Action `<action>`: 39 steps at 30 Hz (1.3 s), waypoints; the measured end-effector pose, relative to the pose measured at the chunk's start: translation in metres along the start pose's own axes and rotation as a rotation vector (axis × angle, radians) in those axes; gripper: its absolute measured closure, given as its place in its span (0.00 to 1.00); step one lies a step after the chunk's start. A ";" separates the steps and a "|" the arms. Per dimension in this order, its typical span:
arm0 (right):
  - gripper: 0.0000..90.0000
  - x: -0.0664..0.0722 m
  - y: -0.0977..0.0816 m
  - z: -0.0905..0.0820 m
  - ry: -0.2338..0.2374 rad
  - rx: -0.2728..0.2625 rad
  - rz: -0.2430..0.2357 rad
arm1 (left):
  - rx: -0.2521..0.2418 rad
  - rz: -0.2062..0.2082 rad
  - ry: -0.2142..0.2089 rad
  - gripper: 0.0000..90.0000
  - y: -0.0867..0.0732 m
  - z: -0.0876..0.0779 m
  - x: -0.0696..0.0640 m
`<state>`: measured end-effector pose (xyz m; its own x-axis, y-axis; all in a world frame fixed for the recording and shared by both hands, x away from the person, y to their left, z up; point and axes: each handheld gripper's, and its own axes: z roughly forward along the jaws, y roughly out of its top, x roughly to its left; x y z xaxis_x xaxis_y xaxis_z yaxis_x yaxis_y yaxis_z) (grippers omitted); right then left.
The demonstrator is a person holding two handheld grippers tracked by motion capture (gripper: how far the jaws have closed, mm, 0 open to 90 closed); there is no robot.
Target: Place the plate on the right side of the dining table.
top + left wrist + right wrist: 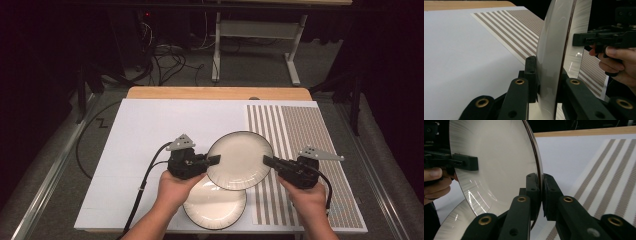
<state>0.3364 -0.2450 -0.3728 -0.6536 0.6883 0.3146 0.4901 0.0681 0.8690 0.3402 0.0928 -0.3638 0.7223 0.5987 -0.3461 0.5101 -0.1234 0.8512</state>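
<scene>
Upper plate (pixel 240 160): raised above the lower plate (pixel 215 206), overlapping its far edge.
Left gripper (pixel 214 160) and right gripper (pixel 268 161): each clamped on an opposite rim, likely sharing the load so the plate stays level while carried off the stack.

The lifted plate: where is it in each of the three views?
High view: the lifted plate is centre, between both grippers.
Left gripper view: edge-on, centre right, clamped in the near jaws.
Right gripper view: upper left, rim in the near jaws.
Shared landmark: the striped mat.
</scene>
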 end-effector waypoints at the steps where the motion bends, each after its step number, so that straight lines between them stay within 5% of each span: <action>1: 0.97 -0.002 0.000 -0.002 -0.006 -0.002 0.002 | 0.005 0.001 -0.001 0.88 0.001 0.003 -0.001; 23: 0.97 -0.047 -0.010 -0.052 -0.141 -0.029 0.038 | 0.098 0.008 -0.049 0.87 0.022 0.082 -0.020; 39: 0.97 -0.076 -0.025 -0.079 -0.238 -0.040 0.093 | 0.172 0.012 -0.041 0.84 0.034 0.140 -0.029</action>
<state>0.3287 -0.3561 -0.3886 -0.4498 0.8415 0.2994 0.5158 -0.0290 0.8562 0.4023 -0.0397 -0.3804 0.7453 0.5642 -0.3552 0.5712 -0.2656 0.7767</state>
